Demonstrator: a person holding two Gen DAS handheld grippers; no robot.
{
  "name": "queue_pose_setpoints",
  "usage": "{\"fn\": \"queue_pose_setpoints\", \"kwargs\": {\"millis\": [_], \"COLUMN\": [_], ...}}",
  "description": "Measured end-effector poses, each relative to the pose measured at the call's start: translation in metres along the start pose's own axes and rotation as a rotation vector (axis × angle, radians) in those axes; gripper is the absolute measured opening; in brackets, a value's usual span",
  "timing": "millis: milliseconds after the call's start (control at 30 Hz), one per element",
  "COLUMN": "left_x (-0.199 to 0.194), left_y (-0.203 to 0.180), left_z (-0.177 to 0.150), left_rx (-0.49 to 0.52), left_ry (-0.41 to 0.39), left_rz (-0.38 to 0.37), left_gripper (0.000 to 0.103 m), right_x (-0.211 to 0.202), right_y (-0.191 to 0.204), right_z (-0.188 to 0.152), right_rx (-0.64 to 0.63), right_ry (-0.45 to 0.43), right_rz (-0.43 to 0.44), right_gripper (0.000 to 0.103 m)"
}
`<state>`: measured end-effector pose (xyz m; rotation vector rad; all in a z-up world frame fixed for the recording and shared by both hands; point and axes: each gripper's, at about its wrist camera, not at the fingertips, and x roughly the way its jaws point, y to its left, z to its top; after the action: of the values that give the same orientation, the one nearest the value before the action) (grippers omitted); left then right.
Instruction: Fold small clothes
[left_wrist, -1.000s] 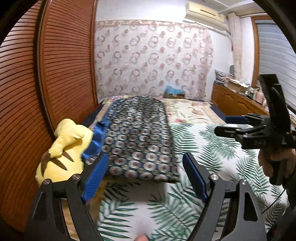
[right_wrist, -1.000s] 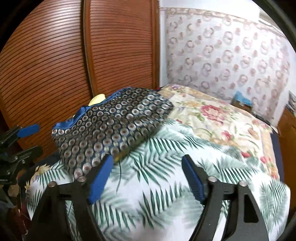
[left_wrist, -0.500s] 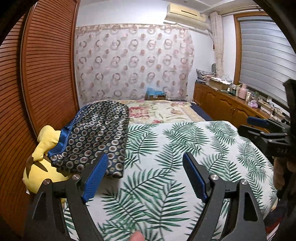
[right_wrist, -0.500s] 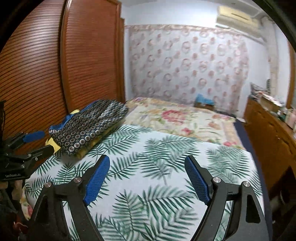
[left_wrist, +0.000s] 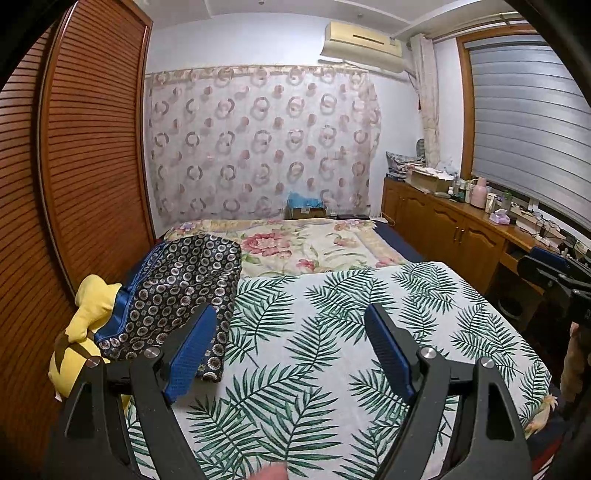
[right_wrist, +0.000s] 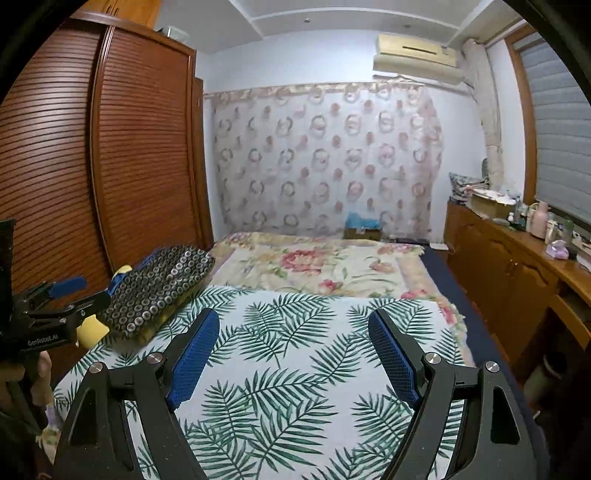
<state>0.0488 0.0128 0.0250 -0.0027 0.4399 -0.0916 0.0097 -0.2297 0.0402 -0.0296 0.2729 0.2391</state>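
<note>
The folded garment (left_wrist: 177, 291), a soft dark fabric printed with small pale rings and edged in bright blue, lies in a rounded heap ahead and to the left of the left gripper (left_wrist: 291, 350); its near corner shows just behind that gripper's left blue pad. It rests partly on a plump yellow plush toy (left_wrist: 79, 343) wedged against the slatted wooden wardrobe door (left_wrist: 92, 158). The left gripper's jaws stand wide apart with nothing between them but the palm-leaf sheet (left_wrist: 332, 332), a smooth white cloth with green fronds. The right gripper (right_wrist: 293, 350) likewise has its jaws spread wide and empty over the same sheet, the garment well off to its left. Beyond both lies a quilted floral blanket (right_wrist: 314, 266), then a cardboard box (right_wrist: 362, 232) holding something blue and crumpled. A wooden bench (right_wrist: 517, 258) with bottles stands to the right.
</note>
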Motion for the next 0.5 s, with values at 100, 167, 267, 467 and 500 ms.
{"fn": "queue_pose_setpoints", "kwargs": {"millis": [100,167,267,467,500], "left_x": [-0.002,-0.003,-0.002,-0.002,-0.002], "left_y": [-0.003,-0.004,-0.005,-0.005,-0.005], "left_z": [0.0,0.001,0.002,0.001,0.001], "left_rx": [0.004,0.001,0.0,0.0,0.001], "left_ry": [-0.001,-0.002,-0.004,-0.003,-0.003], "left_rz": [0.001,0.002,0.001,0.0,0.0], "left_gripper": [0.083,0.083,0.083,0.083,0.083], "right_x": [-0.001,0.0,0.006,0.004,0.004], "right_y": [0.002,0.005,0.007,0.007,0.007], "right_z": [-0.006,-0.01,-0.014,-0.013,-0.013], "right_rx": [0.008,0.008,0.017,0.025,0.026], "right_ry": [-0.01,-0.012,-0.009,-0.007,-0.007], "right_rz": [-0.001,-0.012,-0.012,-0.018,-0.02], "right_gripper": [0.084,0.084,0.084,0.084,0.084]}}
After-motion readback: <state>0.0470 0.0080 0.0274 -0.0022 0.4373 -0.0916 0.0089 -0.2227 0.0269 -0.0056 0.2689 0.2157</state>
